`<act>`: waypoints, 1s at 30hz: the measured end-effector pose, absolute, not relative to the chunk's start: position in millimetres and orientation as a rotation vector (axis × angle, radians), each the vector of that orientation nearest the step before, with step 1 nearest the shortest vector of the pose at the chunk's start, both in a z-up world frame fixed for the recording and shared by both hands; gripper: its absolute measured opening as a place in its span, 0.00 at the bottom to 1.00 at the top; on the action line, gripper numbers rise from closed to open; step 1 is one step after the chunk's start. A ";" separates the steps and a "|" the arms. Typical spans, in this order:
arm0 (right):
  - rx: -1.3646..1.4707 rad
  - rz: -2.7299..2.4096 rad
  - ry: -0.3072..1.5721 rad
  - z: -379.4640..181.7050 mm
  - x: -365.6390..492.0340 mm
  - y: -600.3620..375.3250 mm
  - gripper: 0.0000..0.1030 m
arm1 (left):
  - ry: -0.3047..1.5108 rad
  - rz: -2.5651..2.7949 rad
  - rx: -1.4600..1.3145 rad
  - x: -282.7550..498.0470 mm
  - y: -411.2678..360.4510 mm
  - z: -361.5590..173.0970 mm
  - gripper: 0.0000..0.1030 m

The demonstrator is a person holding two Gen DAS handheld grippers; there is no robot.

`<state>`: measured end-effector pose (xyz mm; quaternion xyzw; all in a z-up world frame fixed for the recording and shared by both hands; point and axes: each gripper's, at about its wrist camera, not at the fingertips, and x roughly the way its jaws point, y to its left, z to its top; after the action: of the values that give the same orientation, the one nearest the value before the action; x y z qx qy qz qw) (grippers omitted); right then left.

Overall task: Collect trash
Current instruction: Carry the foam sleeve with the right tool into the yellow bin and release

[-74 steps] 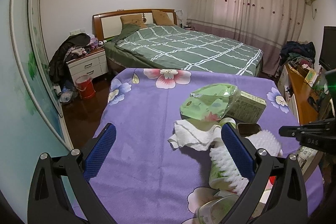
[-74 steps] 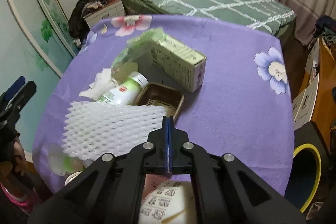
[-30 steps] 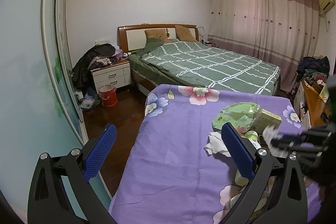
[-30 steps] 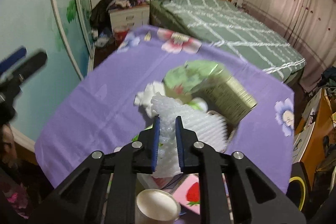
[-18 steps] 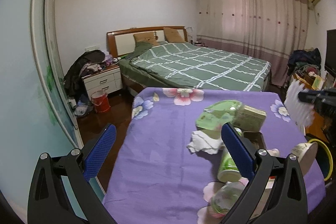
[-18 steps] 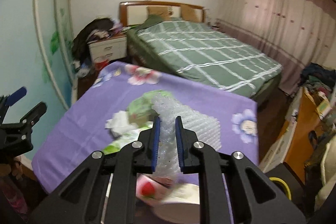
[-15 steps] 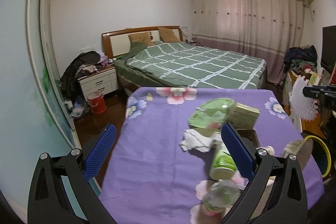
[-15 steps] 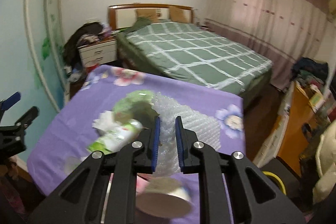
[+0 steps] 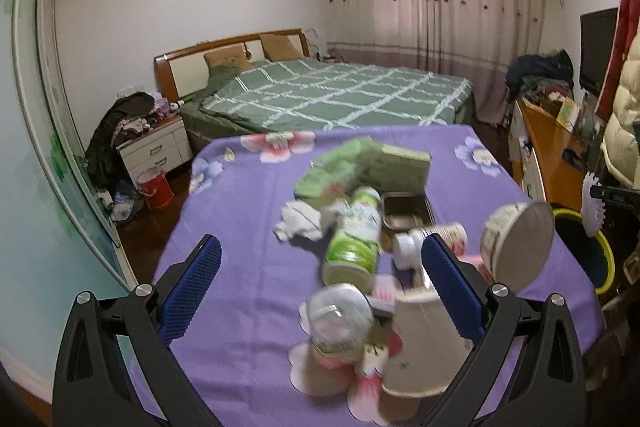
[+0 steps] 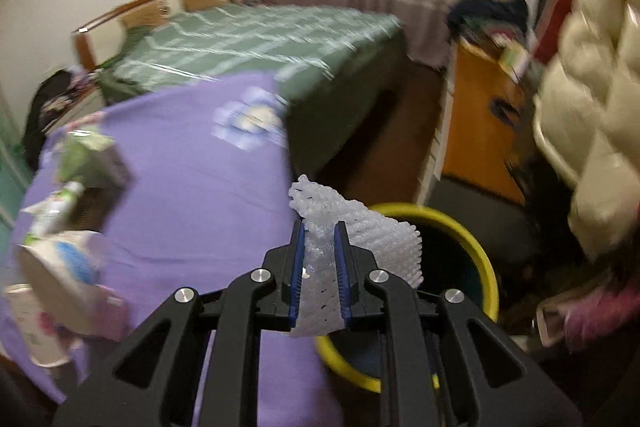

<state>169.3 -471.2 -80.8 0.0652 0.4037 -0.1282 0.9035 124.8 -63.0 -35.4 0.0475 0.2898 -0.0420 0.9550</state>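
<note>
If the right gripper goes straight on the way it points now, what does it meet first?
Probably the yellow-rimmed round trash bin on the floor. The right gripper, jaws shut on the white foam net sleeve, points just over its rim; depth is unclear through the blur.

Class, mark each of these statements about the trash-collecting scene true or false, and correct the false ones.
1. The right claw is clamped on a white foam net. True.
2. The left claw holds a paper cup. False: it is open and holds nothing; the paper cup lies on the purple tablecloth.
3. The foam net hangs near a yellow-rimmed bin. True.
4. The bin stands on the table. False: it stands on the floor beside the table.
5. The green bottle stands upright. False: it lies on its side.
</note>
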 end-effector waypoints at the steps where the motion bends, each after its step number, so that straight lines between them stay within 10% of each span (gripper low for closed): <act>1: 0.153 -0.279 0.852 -91.6 168.4 -482.0 0.14 | 0.600 -0.092 0.093 123.3 -63.2 -39.2 0.96; 15: 0.290 -0.342 0.909 -144.4 159.8 -539.2 0.28 | 0.670 -0.110 0.075 116.2 -58.5 -59.3 0.96; 30: 0.279 -0.277 0.895 -137.5 156.4 -512.8 0.30 | 0.779 -0.137 0.056 140.0 -48.8 -96.7 0.72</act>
<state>156.4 -512.8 -137.5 0.1339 0.4298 -0.1330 0.8830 140.0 -48.8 -96.7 0.0275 0.3794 -0.0669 0.9224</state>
